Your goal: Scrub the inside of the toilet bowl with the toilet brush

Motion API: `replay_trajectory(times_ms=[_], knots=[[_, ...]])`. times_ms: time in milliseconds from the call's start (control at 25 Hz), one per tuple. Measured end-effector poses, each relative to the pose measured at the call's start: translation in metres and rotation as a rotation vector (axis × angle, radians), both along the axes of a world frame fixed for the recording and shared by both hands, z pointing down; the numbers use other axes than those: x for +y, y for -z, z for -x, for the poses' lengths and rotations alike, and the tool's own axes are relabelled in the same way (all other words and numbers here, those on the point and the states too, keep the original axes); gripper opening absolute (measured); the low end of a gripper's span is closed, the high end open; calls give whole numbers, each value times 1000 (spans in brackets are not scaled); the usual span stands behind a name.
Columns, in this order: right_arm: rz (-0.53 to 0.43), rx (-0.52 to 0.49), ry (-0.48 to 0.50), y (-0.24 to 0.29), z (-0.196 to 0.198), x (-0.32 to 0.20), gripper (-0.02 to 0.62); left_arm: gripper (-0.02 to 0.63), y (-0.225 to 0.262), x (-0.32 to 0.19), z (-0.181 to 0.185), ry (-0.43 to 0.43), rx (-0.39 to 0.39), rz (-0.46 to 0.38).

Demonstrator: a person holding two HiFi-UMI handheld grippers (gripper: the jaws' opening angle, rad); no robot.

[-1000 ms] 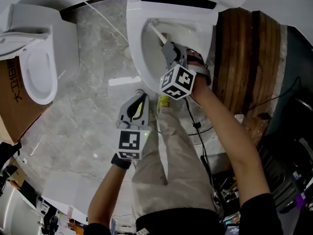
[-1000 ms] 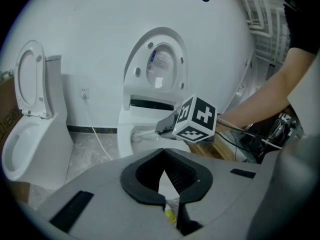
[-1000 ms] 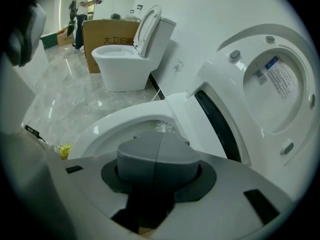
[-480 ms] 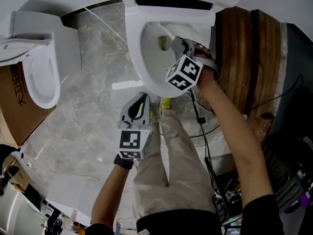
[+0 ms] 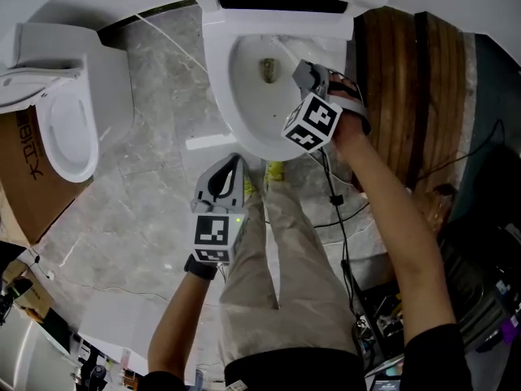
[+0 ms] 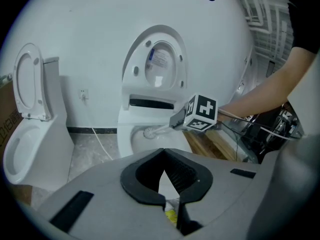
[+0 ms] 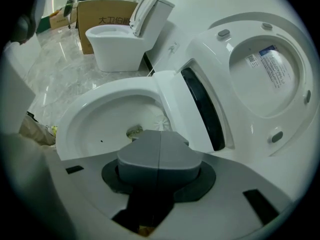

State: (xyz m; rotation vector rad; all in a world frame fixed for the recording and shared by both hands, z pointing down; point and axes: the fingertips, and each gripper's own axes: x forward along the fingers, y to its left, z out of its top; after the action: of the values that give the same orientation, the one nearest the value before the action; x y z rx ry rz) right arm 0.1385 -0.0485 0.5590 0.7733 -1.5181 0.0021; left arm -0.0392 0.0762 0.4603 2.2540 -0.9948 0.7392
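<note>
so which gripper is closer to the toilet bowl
Right. The right gripper is over the toilet bowl, holding the toilet brush in it; the left gripper hangs in front, outside the rim.

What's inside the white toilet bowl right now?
The white toilet brush has its round bristle head near the rear wall, beside the stained drain opening. The right tongs cover its handle in their own view.

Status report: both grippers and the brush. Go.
Right gripper shut on toilet brush. Left gripper shut, empty, idle. Brush head inside toilet bowl, near rear wall. Lid up, nothing blocking.
</note>
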Motion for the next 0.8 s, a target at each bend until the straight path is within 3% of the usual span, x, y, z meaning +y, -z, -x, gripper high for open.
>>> replay_trajectory(times_ms=[800], knots=[[62, 45, -94, 3, -43, 36, 158, 17, 9, -7, -21, -2, 24, -17]])
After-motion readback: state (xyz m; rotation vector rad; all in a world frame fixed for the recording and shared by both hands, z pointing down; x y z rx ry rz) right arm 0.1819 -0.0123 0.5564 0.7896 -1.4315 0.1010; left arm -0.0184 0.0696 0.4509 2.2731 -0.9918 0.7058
